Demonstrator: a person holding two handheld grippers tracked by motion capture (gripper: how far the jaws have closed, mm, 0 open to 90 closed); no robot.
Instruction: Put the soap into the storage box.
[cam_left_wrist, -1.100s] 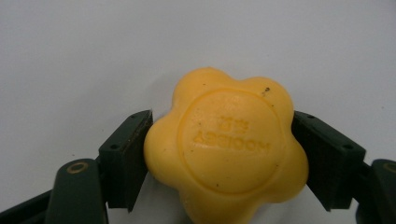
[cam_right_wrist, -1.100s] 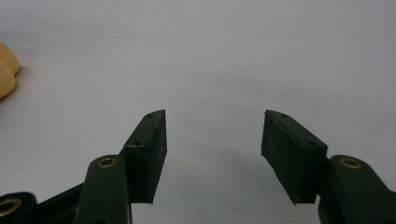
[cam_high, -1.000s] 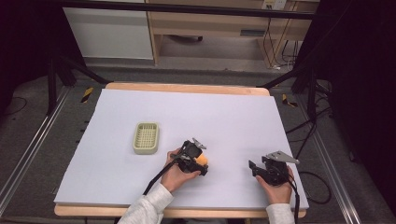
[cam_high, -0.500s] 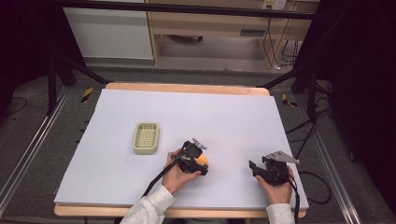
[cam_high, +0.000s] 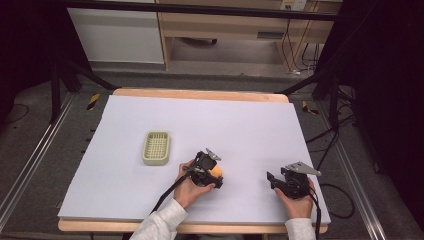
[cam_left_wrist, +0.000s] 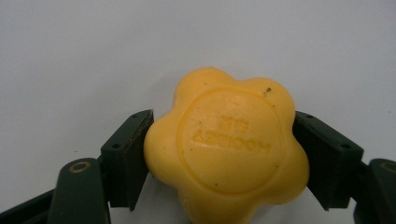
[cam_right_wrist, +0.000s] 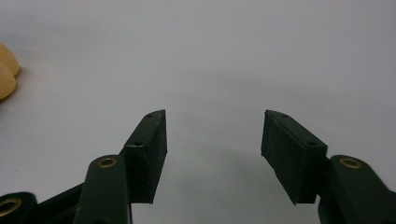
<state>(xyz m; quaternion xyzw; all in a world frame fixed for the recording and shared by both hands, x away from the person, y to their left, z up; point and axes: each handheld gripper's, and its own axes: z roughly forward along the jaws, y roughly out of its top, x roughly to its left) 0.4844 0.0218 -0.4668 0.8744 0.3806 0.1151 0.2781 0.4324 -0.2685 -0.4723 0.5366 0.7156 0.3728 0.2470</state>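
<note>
Across the whole middle of the high view, a wooden table (cam_high: 200, 94) under a broad white sheet (cam_high: 210, 125), bare but for a few things near the person's edge. On that sheet, left of centre, a small pale-green slotted basket (cam_high: 156, 147), upright, well apart from both grippers. Near the front edge, slightly left of middle, the left gripper (cam_high: 214, 174) in the person's left hand (cam_high: 190, 187), light sleeve below, black cable trailing back toward the table edge. Farther right, well apart, the right gripper (cam_high: 271, 179) in the right hand (cam_high: 297, 202), grey three-cornered plate on top, low over the sheet. Between the left gripper's jaws, a yellow flower-shaped soap (cam_left_wrist: 227, 147) with a round stamped face and raised lettering too soft to read; seen from above as an orange-yellow spot (cam_high: 215, 172) at the gripper's tip, just right of the basket's level and nearer the front. In the left gripper view (cam_left_wrist: 224, 154), both black pads pressed against the soap's opposite lobes, so clamped on the soap, down on or just above the white sheet; which of the two, impossible to tell. In the right gripper view (cam_right_wrist: 214, 140), jaws spread wide with bare white sheet between them, gripping nothing; at that view's left edge, a sliver of the same soap (cam_right_wrist: 7, 70).
</note>
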